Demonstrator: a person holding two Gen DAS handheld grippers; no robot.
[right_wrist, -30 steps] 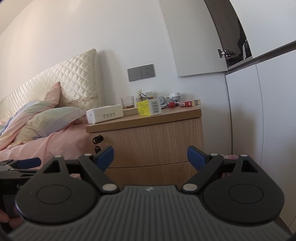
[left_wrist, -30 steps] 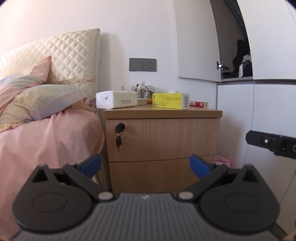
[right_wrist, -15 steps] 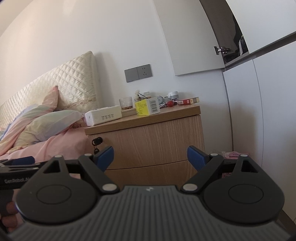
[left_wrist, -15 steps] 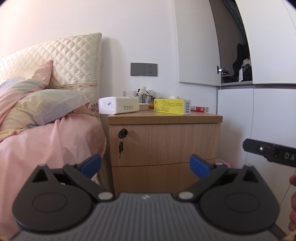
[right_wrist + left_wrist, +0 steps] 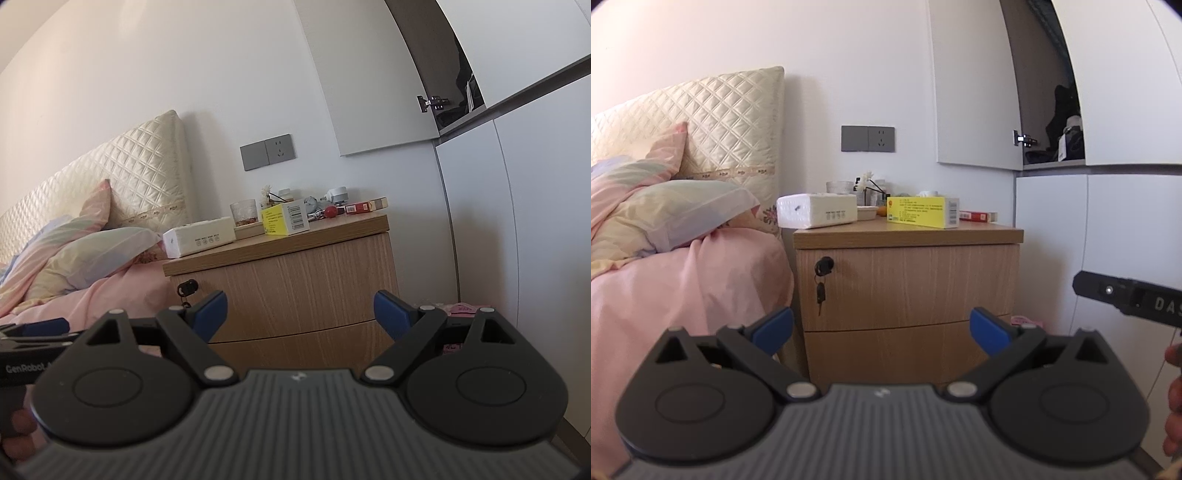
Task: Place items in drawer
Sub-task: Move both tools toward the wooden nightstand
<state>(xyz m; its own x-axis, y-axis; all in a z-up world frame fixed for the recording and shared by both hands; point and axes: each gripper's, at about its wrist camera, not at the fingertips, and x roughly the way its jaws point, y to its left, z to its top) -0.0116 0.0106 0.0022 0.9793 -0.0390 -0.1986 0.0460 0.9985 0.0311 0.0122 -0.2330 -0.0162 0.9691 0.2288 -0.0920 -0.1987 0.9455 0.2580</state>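
Note:
A wooden nightstand (image 5: 908, 288) (image 5: 295, 280) stands ahead with two closed drawers; a key (image 5: 820, 293) hangs from the top drawer's lock. On top lie a white tissue pack (image 5: 817, 209) (image 5: 199, 241), a yellow box (image 5: 922, 212) (image 5: 285, 220), a red packet (image 5: 977, 216) (image 5: 364, 206), a glass (image 5: 243, 213) and small items. My left gripper (image 5: 882, 329) is open and empty, some way in front of the lower drawer. My right gripper (image 5: 300, 309) is open and empty, also short of the nightstand.
A bed with pink cover (image 5: 676, 288) and pillows (image 5: 672, 218) lies left of the nightstand. White wardrobe doors (image 5: 1108, 240) stand on the right, one upper door ajar. A pink item (image 5: 460, 308) lies on the floor by the wardrobe.
Both grippers have drifted lower and tilted a little, so the nightstand sits higher in view. Both stay open and empty.

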